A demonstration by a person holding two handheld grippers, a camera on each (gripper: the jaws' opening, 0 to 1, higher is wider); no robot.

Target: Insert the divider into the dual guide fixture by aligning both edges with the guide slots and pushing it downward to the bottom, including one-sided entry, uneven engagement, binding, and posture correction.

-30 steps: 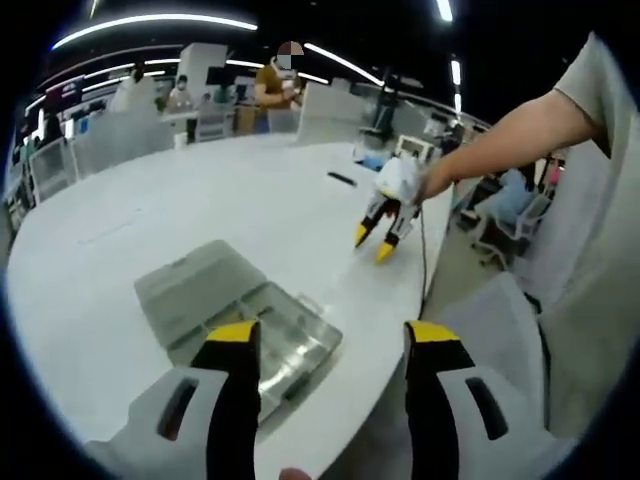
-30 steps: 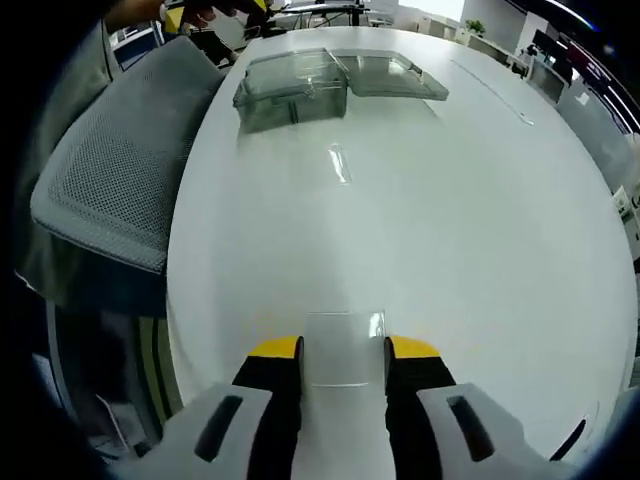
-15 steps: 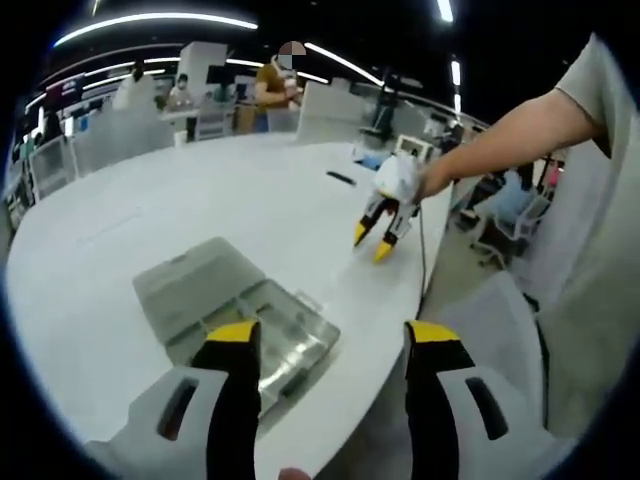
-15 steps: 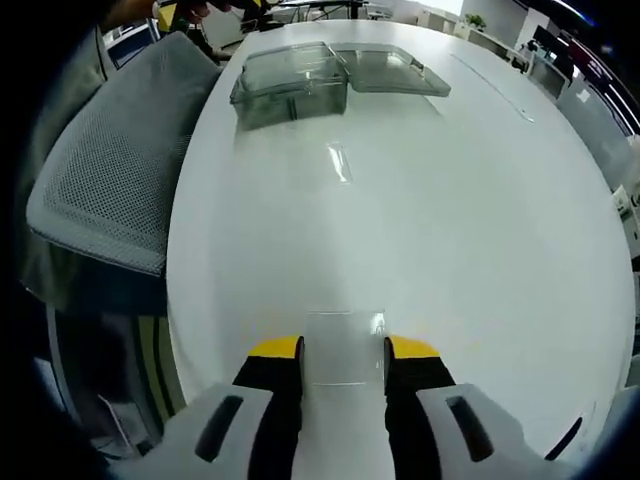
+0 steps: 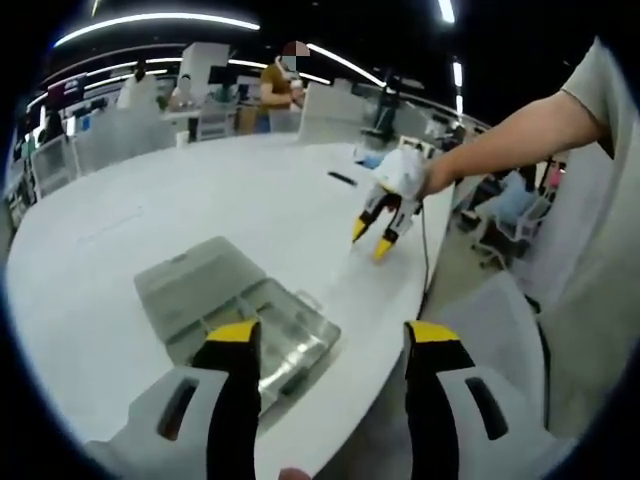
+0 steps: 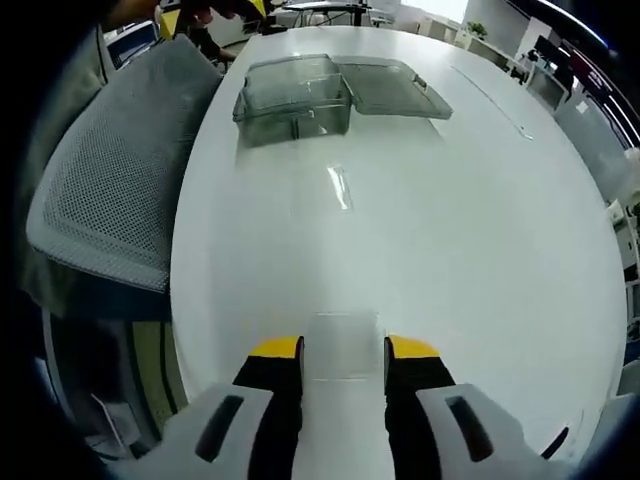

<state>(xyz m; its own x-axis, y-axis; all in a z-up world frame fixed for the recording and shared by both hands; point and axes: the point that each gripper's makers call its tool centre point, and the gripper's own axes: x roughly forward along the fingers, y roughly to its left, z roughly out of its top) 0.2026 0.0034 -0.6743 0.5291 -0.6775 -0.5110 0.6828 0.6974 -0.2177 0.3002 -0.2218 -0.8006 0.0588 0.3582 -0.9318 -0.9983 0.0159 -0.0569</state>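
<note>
White oval table (image 5: 190,190), open-plan office behind, people at far desks. Left gripper view: clear lidded box, the dual guide fixture (image 5: 240,315), lies open near table edge, lid flat beside it; left gripper (image 5: 325,345) jaws spread wide, nothing between, hovering over box. Right gripper (image 5: 374,240) further along edge. Right gripper view: grey mesh chair (image 6: 110,170) at left; fixture at far end; right gripper jaws clamped on clear flat divider (image 6: 343,345), low over table, well apart from fixture.
</note>
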